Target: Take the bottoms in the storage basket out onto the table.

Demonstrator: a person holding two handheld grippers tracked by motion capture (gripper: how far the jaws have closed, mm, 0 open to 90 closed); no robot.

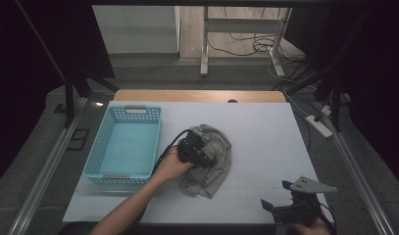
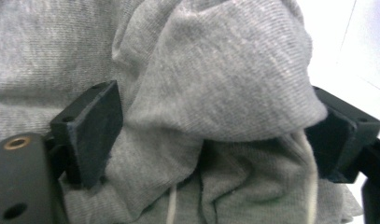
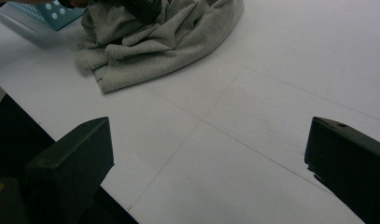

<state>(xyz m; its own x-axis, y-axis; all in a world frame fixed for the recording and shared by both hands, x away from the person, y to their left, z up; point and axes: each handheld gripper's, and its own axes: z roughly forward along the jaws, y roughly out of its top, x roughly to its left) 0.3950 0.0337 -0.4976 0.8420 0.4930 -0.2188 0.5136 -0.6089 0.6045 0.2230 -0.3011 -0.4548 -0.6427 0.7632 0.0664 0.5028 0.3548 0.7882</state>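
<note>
Grey knit cloth (image 1: pixel 209 164) lies crumpled at the middle of the white counter (image 1: pixel 265 147), just right of the turquoise basket (image 1: pixel 123 147). Nearest, at the counter's front right edge, the right claw (image 1: pixel 278 196) stands wide with nothing between its jaws. Farther in, the left claw (image 1: pixel 199 147) sits on the cloth; its jaws are spread, a fold (image 2: pixel 225 84) bulging loosely between them, pads not pressing. No brand, label or writing can be read anywhere.
</note>
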